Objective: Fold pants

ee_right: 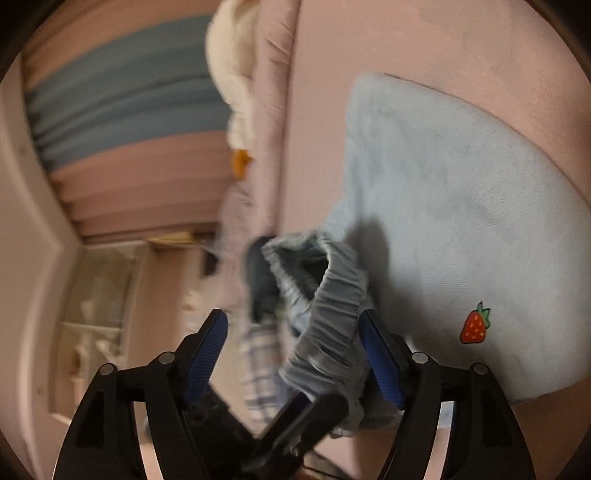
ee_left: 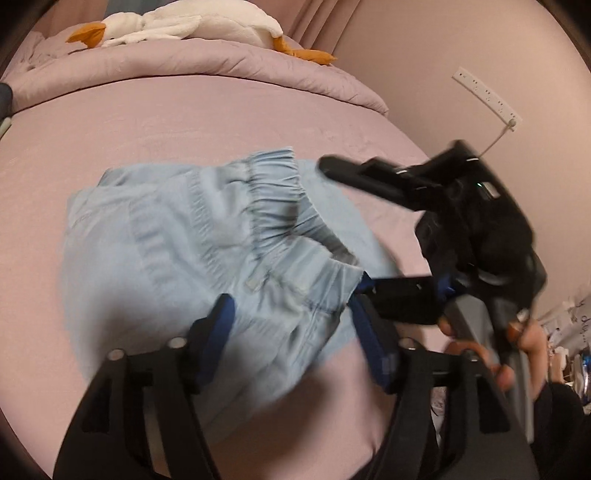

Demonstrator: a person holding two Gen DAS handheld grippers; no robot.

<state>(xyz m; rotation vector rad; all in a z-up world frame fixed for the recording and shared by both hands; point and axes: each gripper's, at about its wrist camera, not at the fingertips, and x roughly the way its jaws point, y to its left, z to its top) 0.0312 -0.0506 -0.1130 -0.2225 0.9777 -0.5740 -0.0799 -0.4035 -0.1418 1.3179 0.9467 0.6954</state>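
Light blue pants lie bunched on the pink bed, the elastic waistband raised toward the right. My left gripper is open, its blue pads either side of the pants' near edge. My right gripper stands open at the waistband, one finger above it and one below. In the right wrist view the right gripper is open, the waistband lying between its pads against the right one. The pants carry a strawberry patch. The left gripper's finger pokes in from below.
A folded pink duvet with a white plush goose lies at the bed's far end. A white power strip hangs on the wall at right. Blue and pink curtains and shelves show in the right wrist view.
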